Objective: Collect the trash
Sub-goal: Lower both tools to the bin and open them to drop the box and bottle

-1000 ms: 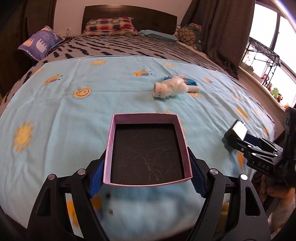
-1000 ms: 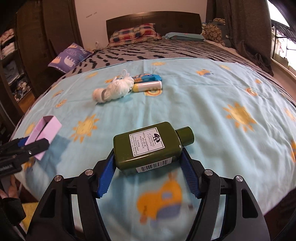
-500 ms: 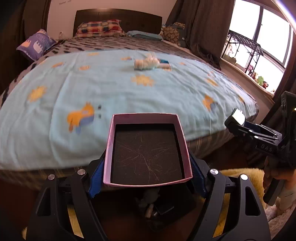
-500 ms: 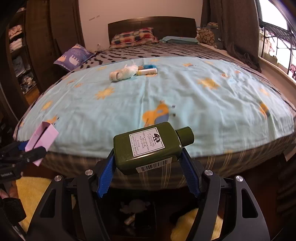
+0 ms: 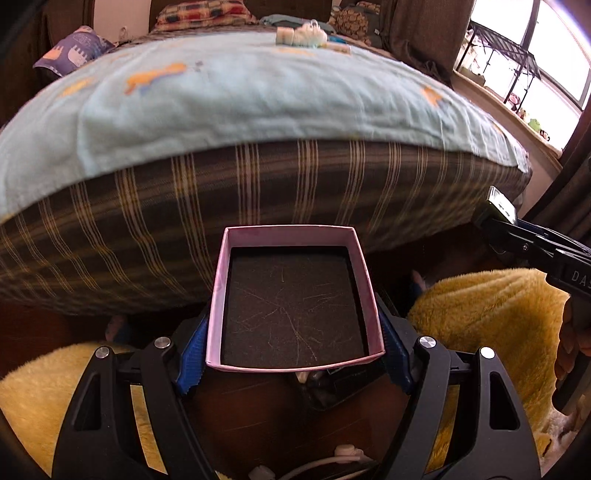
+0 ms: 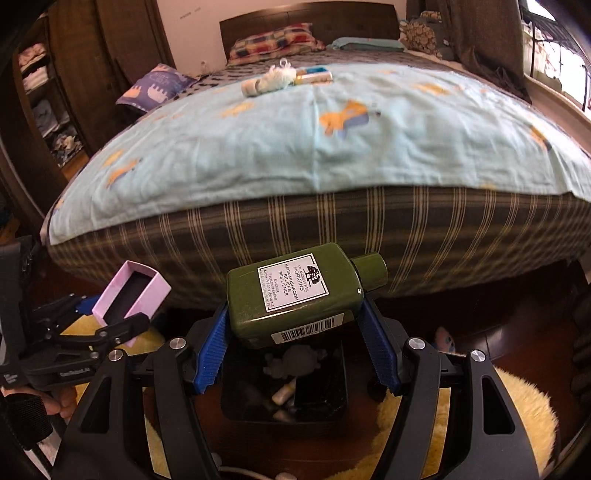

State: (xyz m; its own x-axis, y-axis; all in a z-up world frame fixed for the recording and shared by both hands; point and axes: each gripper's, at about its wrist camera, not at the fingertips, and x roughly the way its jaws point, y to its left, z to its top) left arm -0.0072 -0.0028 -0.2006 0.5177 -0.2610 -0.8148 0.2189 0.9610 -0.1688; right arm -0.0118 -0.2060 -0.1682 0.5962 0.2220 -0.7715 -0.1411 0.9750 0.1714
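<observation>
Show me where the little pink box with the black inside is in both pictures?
Left wrist view: the small pink cardboard box with a black lining sits at the centre, clamped in the left gripper.
Right wrist view: the same box is at the left edge, tilted.
Shared landmark: the white crumpled bundle lying far back on the light blue bedspread.

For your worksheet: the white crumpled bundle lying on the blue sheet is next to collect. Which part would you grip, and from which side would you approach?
Grip the white crumpled bundle across its puffy middle, coming from above with the fingers spanning its narrow width. It lies on its side on the sheet, close to a small roll and a tube at its ends, so an end-on approach would likely bump those. Both grippers are full now.
</observation>
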